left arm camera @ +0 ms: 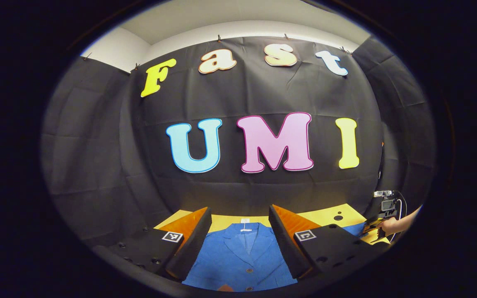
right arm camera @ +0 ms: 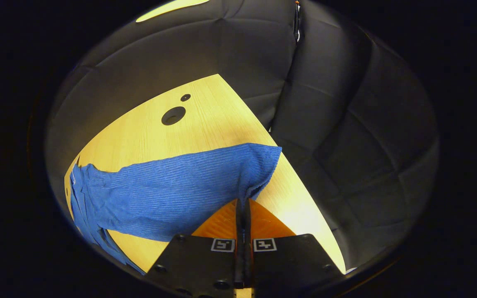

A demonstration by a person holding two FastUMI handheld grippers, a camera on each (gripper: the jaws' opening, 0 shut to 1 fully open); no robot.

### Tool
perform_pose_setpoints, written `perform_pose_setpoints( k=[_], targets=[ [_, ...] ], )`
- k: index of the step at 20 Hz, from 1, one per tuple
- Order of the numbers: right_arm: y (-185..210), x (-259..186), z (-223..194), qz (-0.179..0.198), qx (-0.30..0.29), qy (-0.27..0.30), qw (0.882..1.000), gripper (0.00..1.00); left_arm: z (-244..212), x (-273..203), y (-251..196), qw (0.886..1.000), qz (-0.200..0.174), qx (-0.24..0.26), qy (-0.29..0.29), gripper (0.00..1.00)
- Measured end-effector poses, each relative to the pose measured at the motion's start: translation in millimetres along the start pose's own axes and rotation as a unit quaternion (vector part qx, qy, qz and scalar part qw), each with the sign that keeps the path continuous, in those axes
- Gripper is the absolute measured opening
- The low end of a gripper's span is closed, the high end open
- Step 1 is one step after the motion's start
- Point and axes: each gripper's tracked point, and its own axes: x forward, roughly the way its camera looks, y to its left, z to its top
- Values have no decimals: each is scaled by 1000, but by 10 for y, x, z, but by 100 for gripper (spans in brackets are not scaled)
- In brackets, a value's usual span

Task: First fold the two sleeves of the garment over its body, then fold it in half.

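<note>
A blue jacket (left arm camera: 242, 256) lies flat on the wooden table (left arm camera: 325, 215), collar toward the back wall, buttons down its front. My left gripper (left arm camera: 240, 219) hovers open above the collar, one finger on each side of it, holding nothing. In the right gripper view one blue sleeve (right arm camera: 172, 190) stretches across the table toward the right edge. My right gripper (right arm camera: 242, 203) is shut on the sleeve's cuff end, the cloth pinched between its fingertips. In the left gripper view the right gripper (left arm camera: 377, 225) and the hand holding it (left arm camera: 393, 225) appear at the far right.
The table (right arm camera: 205, 124) has two round holes (right arm camera: 173, 115) near its back part. Its right edge runs close beside the cuff, with black cloth wall (right arm camera: 346, 145) beyond. Black cloth also closes the back and left sides.
</note>
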Motion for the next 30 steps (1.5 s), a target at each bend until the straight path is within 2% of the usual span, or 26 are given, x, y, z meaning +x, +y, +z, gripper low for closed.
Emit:
perform_pose_setpoints(
  k=[5,10,14,19,23,26,30],
  targets=[
    [144,-257,112,12,-18,-37,999,2,-153,-102,6,999,10,-29,11,80],
    [488,-1063,333,33,-32,-134,990,2,-134,-230,159,999,-24,-42,-10,80],
    [1024,-1689,192,48,-41,-167,984,2,-171,-294,620,997,-47,-53,-12,81],
    [2087,-2240,36,85,-48,-191,977,2,-435,-343,1509,996,-32,-78,0,80],
    [3295,-2499,-143,128,-94,-206,965,2,-694,-448,2247,996,8,-91,12,81],
    [4106,-2458,-607,159,-129,-182,962,2,-862,-532,2720,994,43,-93,26,80],
    [5085,-2226,-1358,214,-145,-131,957,2,-1138,-711,3274,990,89,-95,49,81]
  ],
)
